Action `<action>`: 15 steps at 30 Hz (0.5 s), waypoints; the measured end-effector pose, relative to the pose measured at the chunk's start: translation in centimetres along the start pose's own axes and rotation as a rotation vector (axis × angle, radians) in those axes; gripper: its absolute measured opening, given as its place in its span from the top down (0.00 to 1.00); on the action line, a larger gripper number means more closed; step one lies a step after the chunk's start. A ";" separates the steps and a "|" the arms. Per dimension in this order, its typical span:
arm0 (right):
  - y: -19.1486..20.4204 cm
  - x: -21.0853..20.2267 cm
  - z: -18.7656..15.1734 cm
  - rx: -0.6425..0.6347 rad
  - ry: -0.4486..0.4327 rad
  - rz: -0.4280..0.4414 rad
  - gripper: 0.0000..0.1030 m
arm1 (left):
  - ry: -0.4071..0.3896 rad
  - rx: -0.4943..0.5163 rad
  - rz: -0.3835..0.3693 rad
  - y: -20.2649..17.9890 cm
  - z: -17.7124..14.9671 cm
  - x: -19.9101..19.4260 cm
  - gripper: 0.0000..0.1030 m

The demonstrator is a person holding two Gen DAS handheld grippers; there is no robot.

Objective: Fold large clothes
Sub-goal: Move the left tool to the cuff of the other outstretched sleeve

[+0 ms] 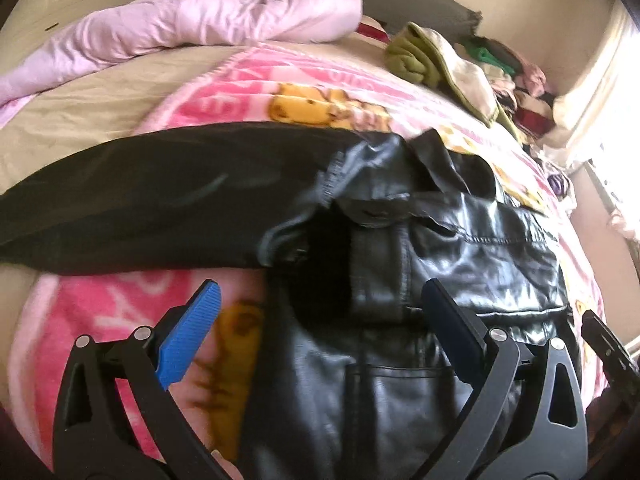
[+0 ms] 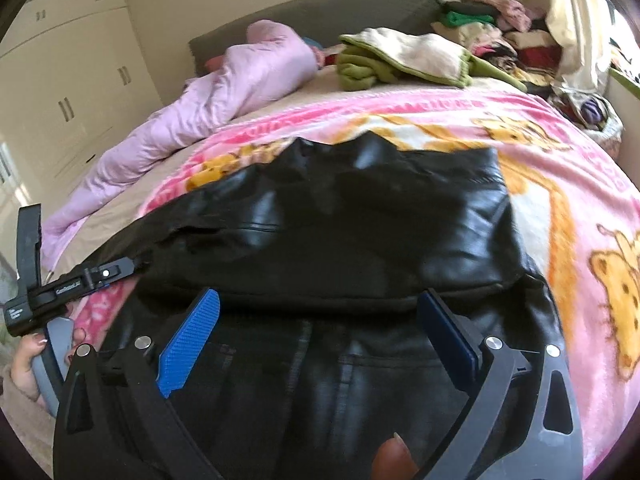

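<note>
Black leather jacket (image 1: 400,280) spread mid-bed on pink cartoon blanket (image 1: 100,320), under left gripper (image 1: 320,332), jaws wide, empty. Pink quilt (image 1: 200,20) bunched along far edge.

From right: right gripper (image 2: 320,340) likewise agape above jacket; wardrobe (image 2: 72,80) leftward, clothes pile (image 2: 500,32) at far corner.

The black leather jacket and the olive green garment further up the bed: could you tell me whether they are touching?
Apart. The right wrist view shows a stretch of pink blanket between the black leather jacket and the olive green garment.
</note>
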State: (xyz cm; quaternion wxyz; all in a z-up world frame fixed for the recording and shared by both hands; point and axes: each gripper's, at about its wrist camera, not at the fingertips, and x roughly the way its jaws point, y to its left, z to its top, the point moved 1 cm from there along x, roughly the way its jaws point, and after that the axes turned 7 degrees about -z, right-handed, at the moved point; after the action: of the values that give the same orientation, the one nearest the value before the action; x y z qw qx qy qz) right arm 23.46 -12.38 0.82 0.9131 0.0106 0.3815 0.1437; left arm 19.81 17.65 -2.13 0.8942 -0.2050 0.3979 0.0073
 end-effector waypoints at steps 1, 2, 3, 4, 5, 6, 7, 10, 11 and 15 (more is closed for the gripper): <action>0.5 -0.1 0.1 -0.009 -0.004 0.003 0.04 | -0.002 -0.012 0.003 0.5 0.2 -0.4 0.09; 1.1 -0.2 0.3 -0.018 -0.007 0.006 0.04 | -0.004 -0.017 0.005 0.8 0.3 -0.6 0.09; 1.7 -0.3 0.5 -0.030 -0.012 0.009 0.04 | -0.006 -0.017 0.009 1.1 0.4 -1.0 0.09; 2.3 -0.4 0.6 -0.040 -0.017 0.012 0.04 | -0.007 -0.018 0.011 1.4 0.5 -1.2 0.09; 2.8 -0.4 0.8 -0.044 -0.019 0.014 0.04 | -0.009 -0.021 0.013 1.6 0.6 -1.5 0.09; 3.4 -0.4 1.0 -0.050 -0.023 0.020 0.04 | -0.013 -0.026 0.012 1.9 0.7 -1.8 0.09; 3.8 -0.4 1.2 -0.056 -0.025 0.027 0.04 | -0.017 -0.034 0.009 2.2 0.8 -2.2 0.09; 5.4 -0.4 1.9 -0.071 -0.035 0.049 0.04 | -0.038 -0.056 0.013 3.1 1.1 -3.3 0.09; 5.8 -0.4 2.1 -0.079 -0.036 0.056 0.04 | -0.045 -0.064 0.018 3.4 1.2 -3.7 0.09; 8.1 -0.4 2.8 -0.113 -0.049 0.083 0.04 | -0.064 -0.089 0.039 5.0 1.6 -4.9 0.09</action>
State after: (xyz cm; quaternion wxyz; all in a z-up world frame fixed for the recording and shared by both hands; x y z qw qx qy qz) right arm 23.14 -4.48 4.12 0.9146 -0.0218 0.3496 0.2023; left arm 16.67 23.57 0.53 0.8962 -0.2363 0.3722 0.0488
